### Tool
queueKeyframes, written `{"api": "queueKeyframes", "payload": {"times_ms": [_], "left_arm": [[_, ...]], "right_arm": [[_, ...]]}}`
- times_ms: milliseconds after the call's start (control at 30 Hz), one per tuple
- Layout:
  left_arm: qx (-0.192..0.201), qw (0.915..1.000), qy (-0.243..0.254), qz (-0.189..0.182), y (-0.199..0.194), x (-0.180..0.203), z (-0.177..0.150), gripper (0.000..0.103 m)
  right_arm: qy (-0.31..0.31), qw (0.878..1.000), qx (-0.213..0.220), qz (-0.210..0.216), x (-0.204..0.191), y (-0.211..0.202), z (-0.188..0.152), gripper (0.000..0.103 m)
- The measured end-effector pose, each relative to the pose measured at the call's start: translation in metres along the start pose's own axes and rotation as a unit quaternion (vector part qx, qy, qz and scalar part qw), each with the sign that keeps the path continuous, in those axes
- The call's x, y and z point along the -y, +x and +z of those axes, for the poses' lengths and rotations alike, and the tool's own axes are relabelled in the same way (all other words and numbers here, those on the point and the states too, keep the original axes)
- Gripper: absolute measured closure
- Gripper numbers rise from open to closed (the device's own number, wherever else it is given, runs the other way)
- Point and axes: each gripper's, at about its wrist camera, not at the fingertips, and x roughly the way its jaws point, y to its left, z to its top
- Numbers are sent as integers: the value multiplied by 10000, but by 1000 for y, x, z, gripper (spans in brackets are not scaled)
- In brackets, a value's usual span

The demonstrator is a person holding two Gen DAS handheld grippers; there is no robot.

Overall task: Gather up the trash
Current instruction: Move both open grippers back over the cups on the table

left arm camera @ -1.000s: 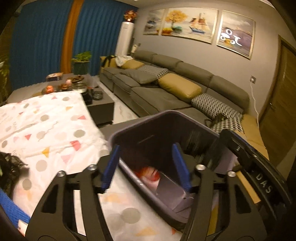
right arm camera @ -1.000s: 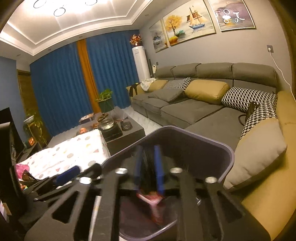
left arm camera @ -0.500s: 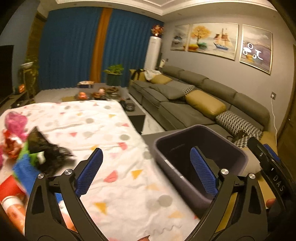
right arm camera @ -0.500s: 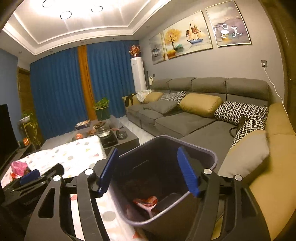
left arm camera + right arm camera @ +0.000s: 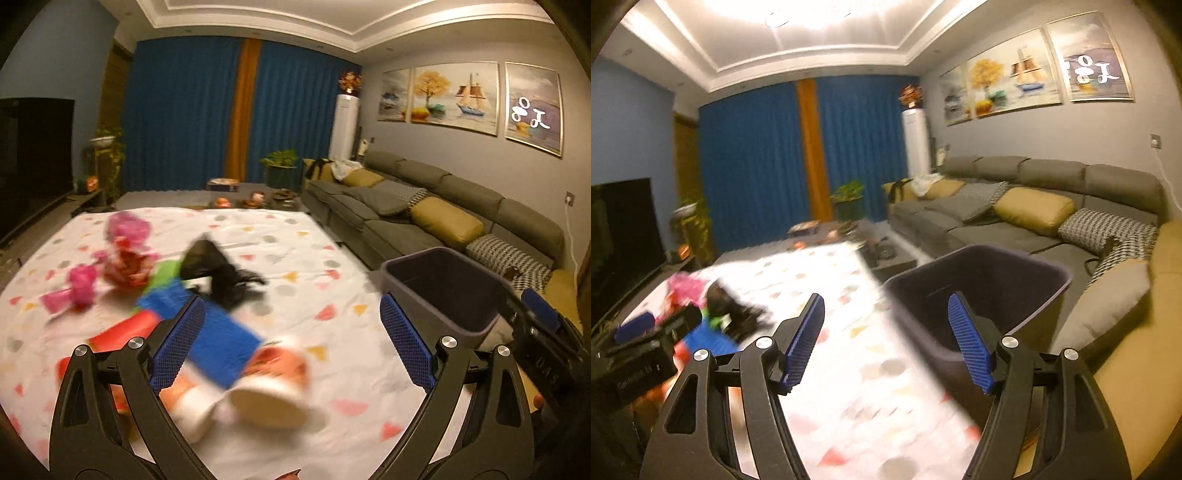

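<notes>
A heap of trash lies on the spotted tablecloth (image 5: 295, 236): a blue packet (image 5: 221, 339), a crumpled black bag (image 5: 221, 269), pink wrappers (image 5: 129, 232) and a red-and-white cup (image 5: 269, 384) on its side. My left gripper (image 5: 291, 306) hangs open just over the blue packet and the cup, touching neither. The dark bin (image 5: 443, 291) stands at the table's right edge. My right gripper (image 5: 886, 304) is beside the bin (image 5: 997, 280), its jaws opening with nothing between them. The black bag (image 5: 731, 310) shows to its left. Both views are motion-blurred.
A long grey sofa (image 5: 443, 206) with yellow and patterned cushions runs along the right wall behind the bin. A dark television (image 5: 33, 158) stands at the left. A low table (image 5: 258, 199) with small items lies beyond the tablecloth, before blue curtains.
Both grippers swung left, away from over the bin and toward the trash heap. The right one let a red wrapper fall into the bin. Both jaws spread wider.
</notes>
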Motion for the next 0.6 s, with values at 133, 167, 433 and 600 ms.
{"api": "queueKeyframes", "payload": {"times_ms": [133,167,433,600], "left_arm": [[54,9996,-62,271,-24,-38,-13,9],[60,9992,-70,389,-30,-49,-17,9],[135,9954,-455,836,-58,-109,-30,9],[189,9939,-589,911,-64,-125,-31,9]], "right_arm": [[-147,9987,-355,347,-27,0,-24,34],[-195,9977,-474,449,-35,2,-31,34],[-776,9895,-916,801,-103,13,-60,37],[-932,9846,-1240,812,-123,27,-76,42]]}}
